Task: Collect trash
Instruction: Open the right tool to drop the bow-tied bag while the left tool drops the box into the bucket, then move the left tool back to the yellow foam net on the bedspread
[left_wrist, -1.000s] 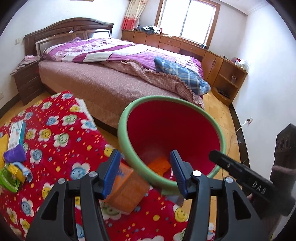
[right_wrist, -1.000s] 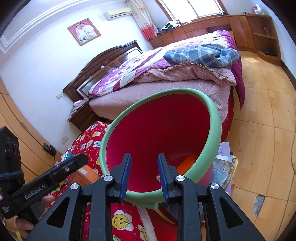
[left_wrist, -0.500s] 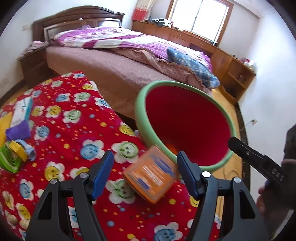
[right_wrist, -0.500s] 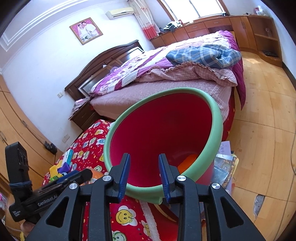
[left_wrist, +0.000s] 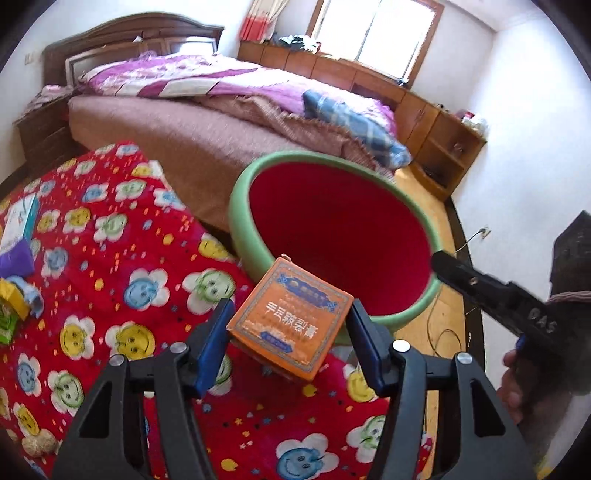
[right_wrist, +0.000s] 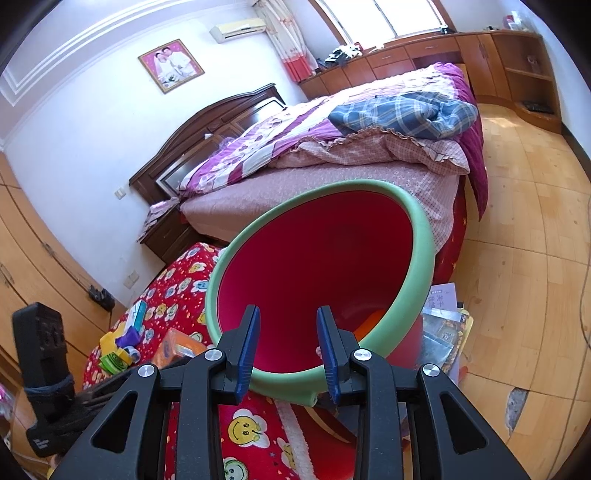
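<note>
A home bedroom: a wooden-headboard bed with purple quilts lies beyond the fingers, a framed portrait and wall air conditioner above.

The orange box hides part of the bin's green rim in the left wrist view. In the right wrist view the rim covers most of an orange item inside. Small packets at the counter's left edge are cut off and unreadable.
</note>
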